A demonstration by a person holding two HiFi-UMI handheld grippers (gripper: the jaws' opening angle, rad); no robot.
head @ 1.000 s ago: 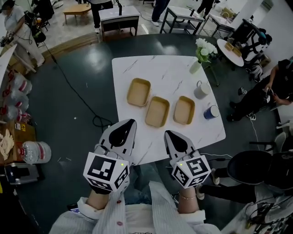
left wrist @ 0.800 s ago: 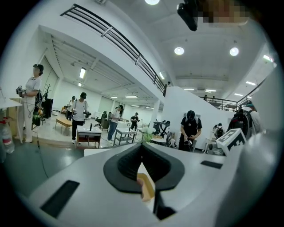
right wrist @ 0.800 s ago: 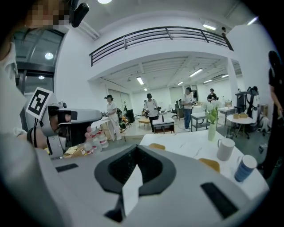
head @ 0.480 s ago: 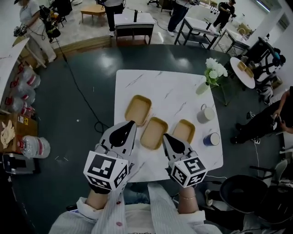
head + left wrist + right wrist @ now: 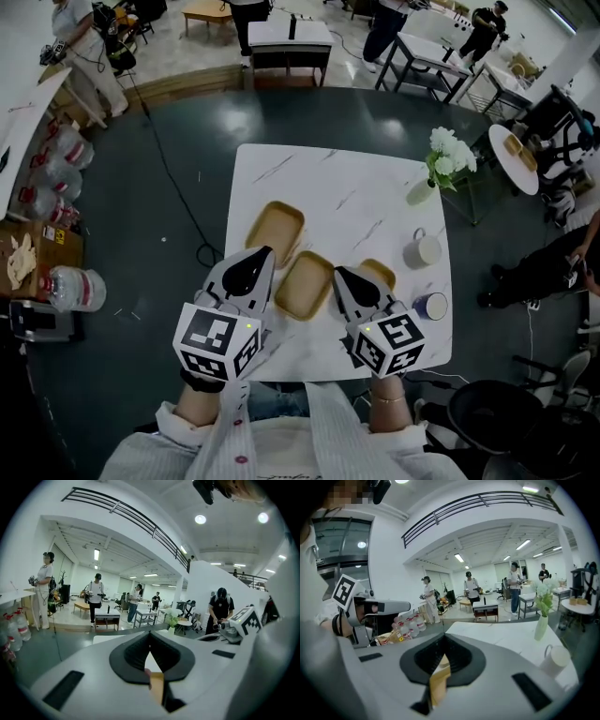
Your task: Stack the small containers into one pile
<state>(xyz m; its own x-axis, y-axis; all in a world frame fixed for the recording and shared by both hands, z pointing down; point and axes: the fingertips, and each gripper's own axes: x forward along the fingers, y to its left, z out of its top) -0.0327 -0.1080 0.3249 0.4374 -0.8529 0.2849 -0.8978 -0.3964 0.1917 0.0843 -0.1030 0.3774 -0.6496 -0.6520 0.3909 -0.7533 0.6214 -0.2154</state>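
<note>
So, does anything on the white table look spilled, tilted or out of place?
Nothing stands out. The three tan rectangular containers lie open side up in a row; the white mug, blue cup and flower vase stand upright. No spill shows.

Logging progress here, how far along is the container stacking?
Nothing is stacked yet: the left container, middle container and right container lie side by side on the table. In hand: nothing. The left tool and right tool are shut and empty over the table's near side. All the stacking is left.
</note>
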